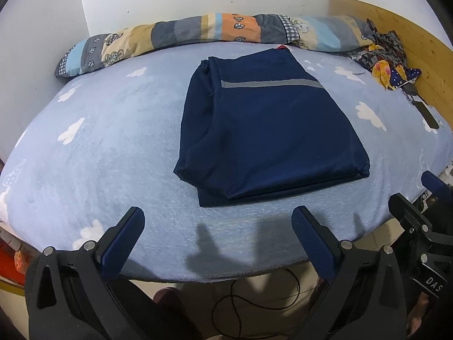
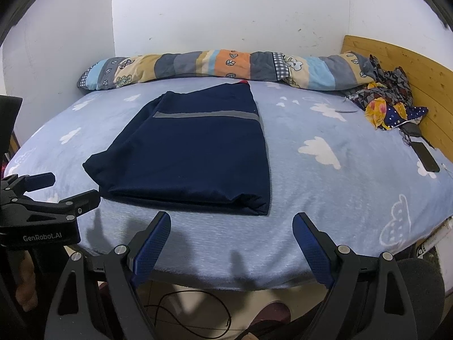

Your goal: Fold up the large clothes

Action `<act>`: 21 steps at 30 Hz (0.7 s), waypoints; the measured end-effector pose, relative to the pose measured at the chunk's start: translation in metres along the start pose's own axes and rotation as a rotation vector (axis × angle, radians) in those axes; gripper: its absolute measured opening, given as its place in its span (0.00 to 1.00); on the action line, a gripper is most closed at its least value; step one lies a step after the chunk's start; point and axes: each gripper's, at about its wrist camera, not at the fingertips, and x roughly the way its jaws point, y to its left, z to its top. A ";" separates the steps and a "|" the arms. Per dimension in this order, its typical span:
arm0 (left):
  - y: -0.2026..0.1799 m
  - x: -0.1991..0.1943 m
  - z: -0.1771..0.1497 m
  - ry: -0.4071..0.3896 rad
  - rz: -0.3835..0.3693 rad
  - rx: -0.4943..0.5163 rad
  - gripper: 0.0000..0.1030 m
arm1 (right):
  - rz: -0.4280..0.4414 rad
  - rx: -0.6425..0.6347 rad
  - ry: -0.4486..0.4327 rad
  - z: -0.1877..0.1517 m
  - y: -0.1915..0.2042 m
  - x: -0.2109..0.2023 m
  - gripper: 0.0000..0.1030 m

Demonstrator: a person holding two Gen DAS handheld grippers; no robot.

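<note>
A red bit of cloth peeks from under the far edge of the folded navy garment (image 1: 269, 130), mostly hidden. The garment lies flat mid-bed (image 1: 99, 147), ahead of both tongs and touching neither: left gripper (image 1: 218, 221) and right gripper (image 2: 232, 223) spread wide, empty.

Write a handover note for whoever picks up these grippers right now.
Left gripper: open, holding nothing, at the near edge of the bed.
Right gripper: open, holding nothing, beside the left one.
The navy garment lies folded into a flat stack mid-bed, grey stripe up.
Done: it looks fully folded.
Left: perhaps square the bottom layer poking out at the near edge; the heap of clothes by the headboard lies unfolded.
</note>
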 end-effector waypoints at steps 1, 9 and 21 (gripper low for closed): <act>0.000 0.000 0.000 0.002 0.000 0.001 1.00 | -0.003 -0.001 0.001 0.000 0.000 0.000 0.87; -0.001 0.001 0.001 0.008 0.006 0.009 1.00 | -0.003 -0.002 0.003 0.000 0.000 0.000 0.87; -0.013 -0.005 0.001 -0.014 0.043 0.064 1.00 | -0.005 0.004 0.006 -0.001 -0.001 -0.001 0.87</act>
